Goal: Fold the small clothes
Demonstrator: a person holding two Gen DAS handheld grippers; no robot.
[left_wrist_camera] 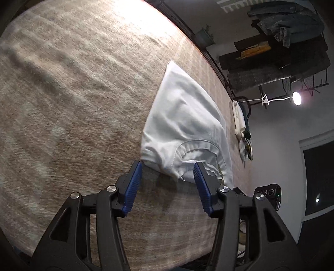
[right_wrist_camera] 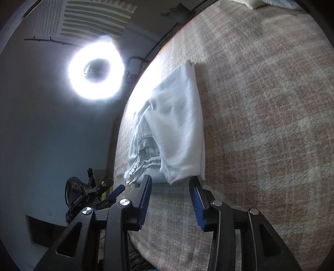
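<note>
Beige plaid blanket (left_wrist_camera: pixel 73 104) covers the whole work surface; can't tell whether a bed or a bench is under it. Small pile of other clothes (left_wrist_camera: pixel 243 129) sits at the blanket's far edge, cream and dark pieces mixed. Rack (left_wrist_camera: pixel 277 68) behind it is stacked with dark folded fabric, denim jacket (left_wrist_camera: pixel 286 20) on top. Clip lamp (left_wrist_camera: pixel 296 98) on a white arm is fixed to the rack, lit. Ring light (right_wrist_camera: pixel 96 69) glares hard in the right wrist view. Potted plant (left_wrist_camera: pixel 205 36) against the wall. Striped wall hanging (right_wrist_camera: pixel 87 18) above. Dark window (left_wrist_camera: pixel 319 177) to one side.
</note>
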